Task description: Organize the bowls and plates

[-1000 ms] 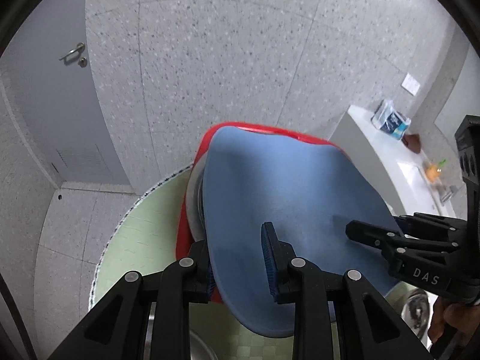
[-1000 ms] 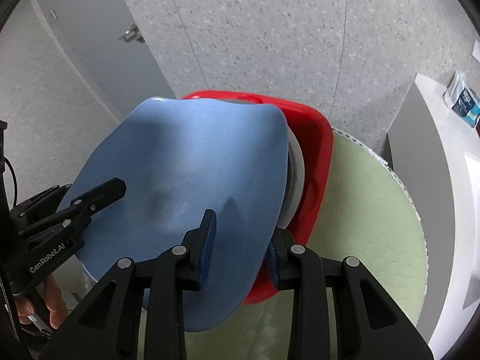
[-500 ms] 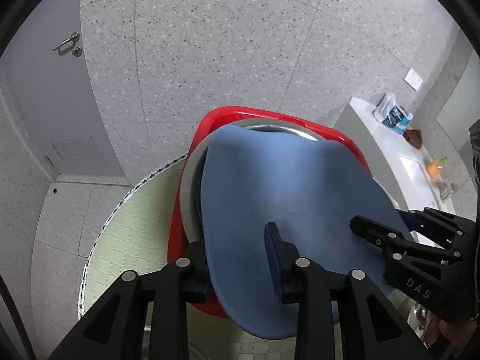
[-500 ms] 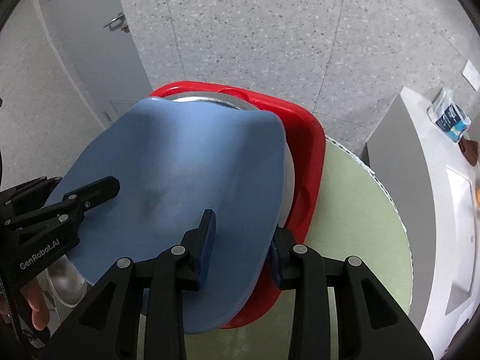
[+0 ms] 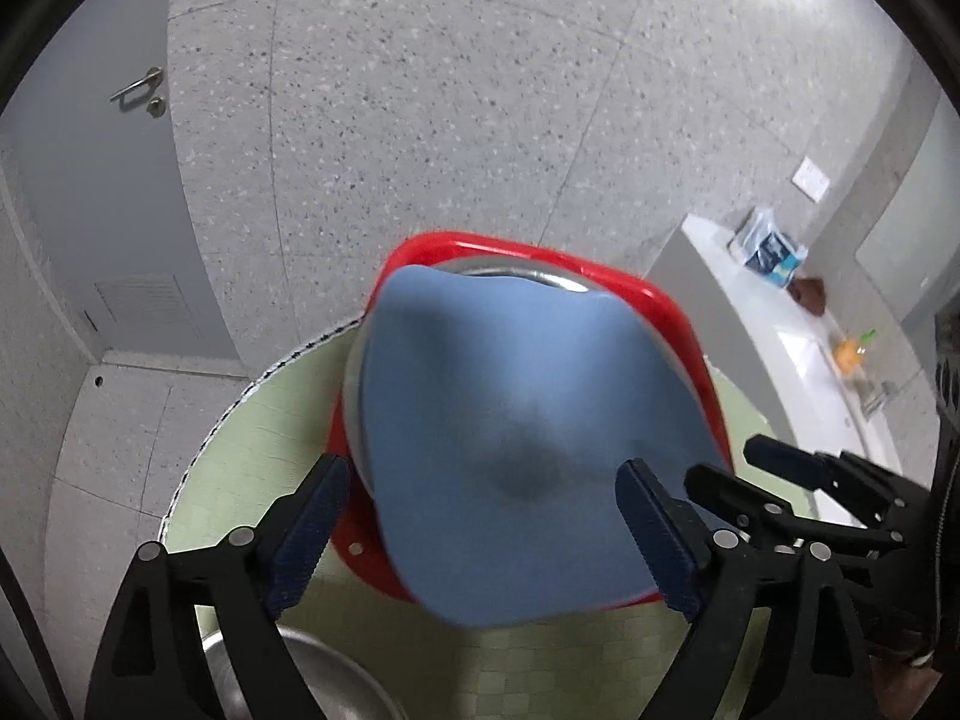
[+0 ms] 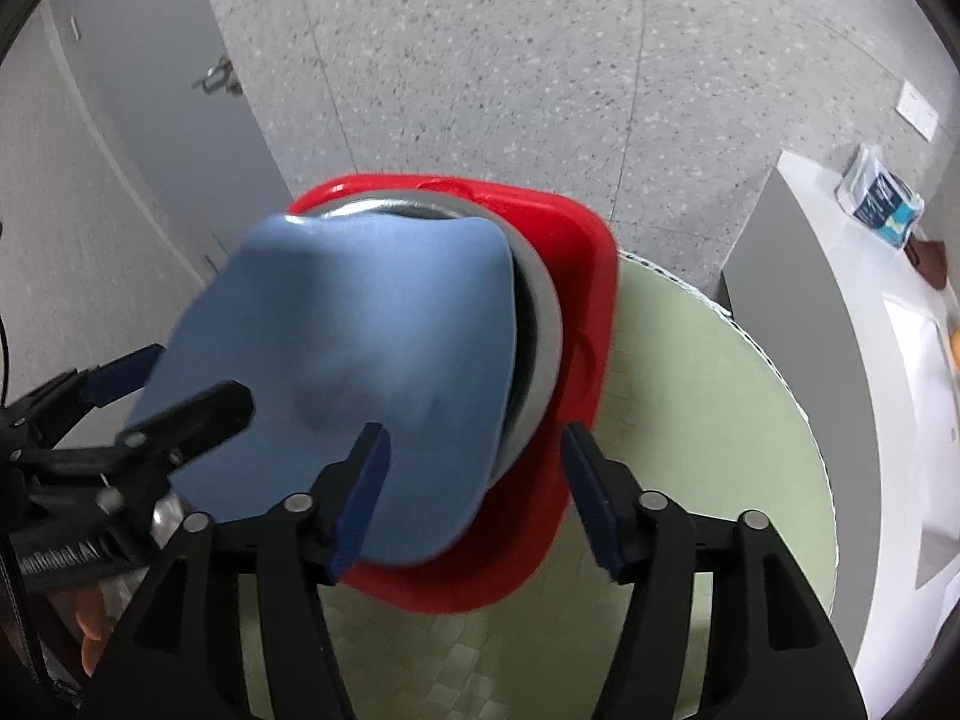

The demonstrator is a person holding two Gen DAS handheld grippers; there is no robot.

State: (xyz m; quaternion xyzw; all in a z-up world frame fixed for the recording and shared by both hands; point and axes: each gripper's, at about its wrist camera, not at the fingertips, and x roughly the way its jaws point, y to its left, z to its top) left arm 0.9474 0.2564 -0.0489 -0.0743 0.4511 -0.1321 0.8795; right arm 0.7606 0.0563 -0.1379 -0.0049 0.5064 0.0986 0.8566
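The blue plate lies on a steel bowl in the red tray on the green table. Both the left gripper and right gripper have just been opening, jaws clear of its rim. It looks light, stiff and slick; best pinched at the rim. No writing reads clearly.

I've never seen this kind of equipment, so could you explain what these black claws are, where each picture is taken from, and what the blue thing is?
A person holds a handheld two-finger gripper in each hand, each with its own forward-looking camera. One picture looks along the left gripper, the other along the right gripper. On a round green table a red tray carries a metal bowl, with a blue plate laid on top. Both grippers' jaws have just been opening, so the plate, still between them, looks released rather than held.
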